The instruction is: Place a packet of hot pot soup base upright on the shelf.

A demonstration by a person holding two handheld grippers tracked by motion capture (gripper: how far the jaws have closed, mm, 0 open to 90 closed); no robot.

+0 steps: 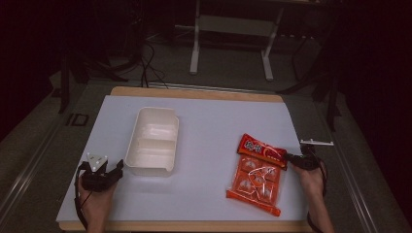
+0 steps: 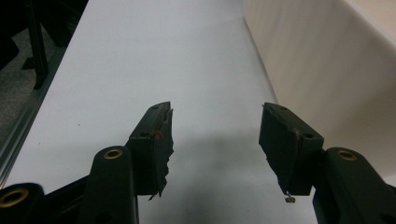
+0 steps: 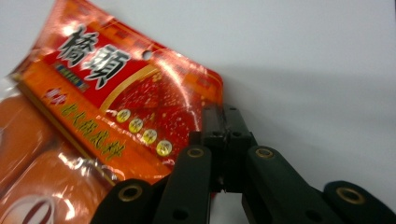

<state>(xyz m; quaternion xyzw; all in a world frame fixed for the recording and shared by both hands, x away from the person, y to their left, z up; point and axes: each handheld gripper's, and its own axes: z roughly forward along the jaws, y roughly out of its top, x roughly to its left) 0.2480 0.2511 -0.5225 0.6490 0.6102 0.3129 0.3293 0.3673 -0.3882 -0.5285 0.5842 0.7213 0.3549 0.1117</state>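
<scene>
The right tongs (image 3: pixel 226 116) are pinching the corner of a glossy red-orange snack packet (image 1: pixel 256 173) — crinkly foil header, clear blister pockets — lying flat on the white worktop (image 1: pixel 209 126). The left tongs (image 2: pixel 215 140) are gaping wide, gripping nothing, resting just beside a smooth cream rectangular lunch box (image 1: pixel 152 141) with moulded compartments.

Your white box (image 1: pixel 152 141) looks like smooth matt plastic, its wall plain and even beside your left gripper (image 2: pixel 215 140). Right of the box, the packet (image 1: pixel 256 173) is glossy film, red and orange, with clear shiny blisters that catch the light. Under the box the table's sheet (image 1: pixel 214 121) is pale, smooth and matt, edged by bare wood (image 1: pixel 194 93). Your right gripper (image 3: pixel 223 126) is dull black plastic with brass-coloured rivets; the left gripper's pads (image 2: pixel 159 144) look rough and frayed.
</scene>
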